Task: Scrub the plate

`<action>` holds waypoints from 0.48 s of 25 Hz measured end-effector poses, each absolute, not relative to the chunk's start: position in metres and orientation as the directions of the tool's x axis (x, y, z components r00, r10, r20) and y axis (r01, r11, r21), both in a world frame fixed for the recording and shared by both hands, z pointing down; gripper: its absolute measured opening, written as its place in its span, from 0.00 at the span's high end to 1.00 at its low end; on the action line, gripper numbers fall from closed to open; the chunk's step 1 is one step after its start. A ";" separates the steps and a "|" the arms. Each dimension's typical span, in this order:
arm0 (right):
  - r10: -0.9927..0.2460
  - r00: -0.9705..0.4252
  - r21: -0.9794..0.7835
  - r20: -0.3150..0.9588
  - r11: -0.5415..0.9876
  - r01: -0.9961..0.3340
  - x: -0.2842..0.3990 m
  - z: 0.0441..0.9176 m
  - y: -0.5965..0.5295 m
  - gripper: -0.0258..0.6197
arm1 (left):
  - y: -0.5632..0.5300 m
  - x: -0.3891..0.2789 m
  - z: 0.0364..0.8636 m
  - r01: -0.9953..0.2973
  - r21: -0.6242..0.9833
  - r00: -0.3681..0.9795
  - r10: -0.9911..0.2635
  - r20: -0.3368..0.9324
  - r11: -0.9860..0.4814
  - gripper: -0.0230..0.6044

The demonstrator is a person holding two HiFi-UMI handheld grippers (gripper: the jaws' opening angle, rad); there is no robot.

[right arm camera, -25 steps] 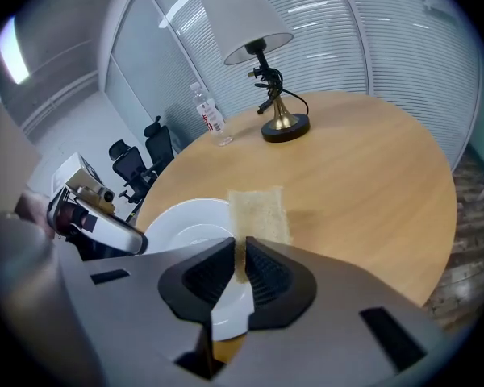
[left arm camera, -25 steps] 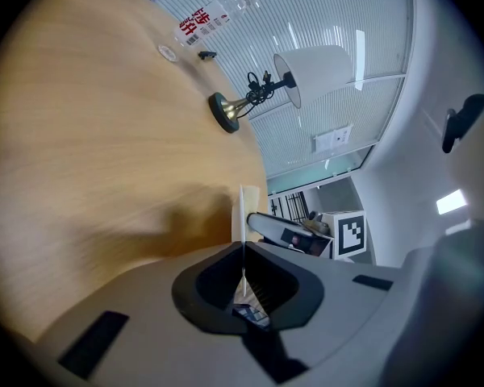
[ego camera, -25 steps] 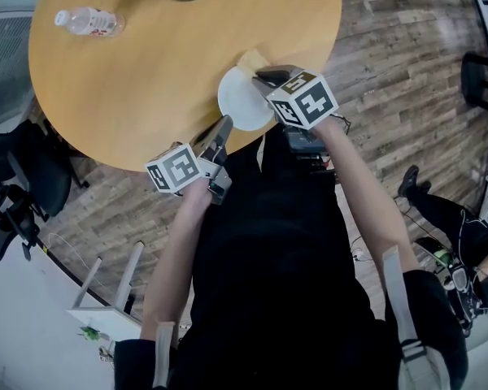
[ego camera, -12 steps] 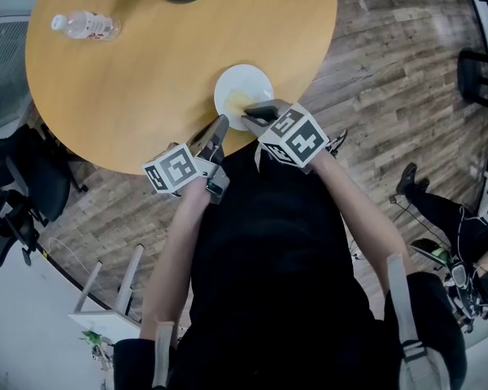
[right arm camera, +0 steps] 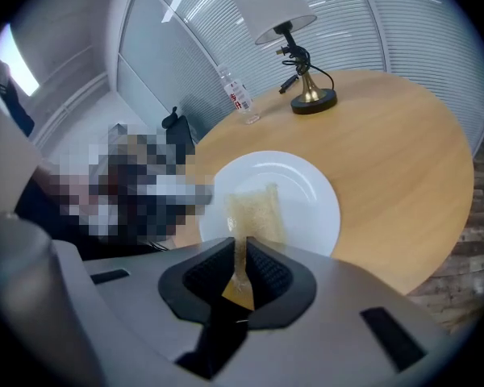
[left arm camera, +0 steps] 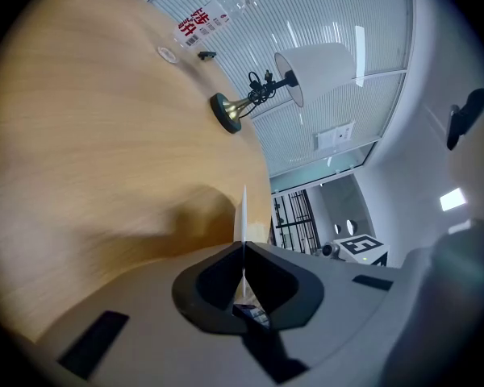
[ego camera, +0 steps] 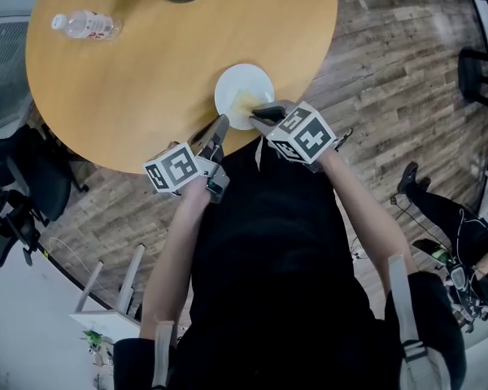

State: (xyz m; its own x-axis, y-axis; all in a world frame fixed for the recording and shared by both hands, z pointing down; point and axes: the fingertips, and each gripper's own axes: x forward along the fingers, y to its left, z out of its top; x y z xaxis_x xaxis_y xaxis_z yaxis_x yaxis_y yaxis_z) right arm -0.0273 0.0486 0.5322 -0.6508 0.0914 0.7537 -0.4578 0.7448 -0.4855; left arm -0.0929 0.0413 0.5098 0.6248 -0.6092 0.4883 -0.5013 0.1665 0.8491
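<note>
- The plate [ego camera: 242, 88] lies flat on the counter [ego camera: 163, 71], near the edge closest to the person.
- The left gripper [ego camera: 222, 123] has its fingers closed on the plate's near rim. In its own view the rim shows edge-on as a thin white line between them.
- The right gripper [ego camera: 260, 114] has its fingers clamped on one end of a yellowish cloth [right arm camera: 256, 212]. The rest of the cloth lies spread on the middle of the plate.
- The two grippers are close together at the counter's edge, the left just beside the right.
- A bottle [ego camera: 85, 24] lies on its side at the far left of the counter, well apart from the plate.
- A lamp [right arm camera: 313, 99] with a round dark base and a white shade stands at the far side, also well apart.
- Nothing stands between the plate and those two things, only bare counter.
- The counter is round, of light wood with a smooth top.
- The floor [ego camera: 390, 47] is of grey-brown planks.
- A dark chair [ego camera: 16, 185] stands on the left, off the counter.
- Pale blinds [left arm camera: 331, 6] cover the wall behind the lamp.
</note>
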 end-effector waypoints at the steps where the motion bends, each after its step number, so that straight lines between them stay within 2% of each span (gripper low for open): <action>1: 0.091 -0.642 -0.482 0.761 0.742 -0.466 -0.023 0.536 0.043 0.90 | 0.042 -0.093 0.509 -0.501 0.850 0.626 -0.608 0.488 0.166 0.93; 7: 0.011 -0.556 -0.390 0.831 0.723 -0.570 0.009 0.551 -0.006 0.90 | 0.045 -0.093 0.508 -0.502 0.850 0.627 -0.609 0.485 0.160 0.93; 12: -0.021 -0.560 -0.376 0.828 0.721 -0.582 0.007 0.545 -0.020 0.90 | 0.047 -0.095 0.509 -0.515 0.842 0.618 -0.613 0.493 0.158 0.93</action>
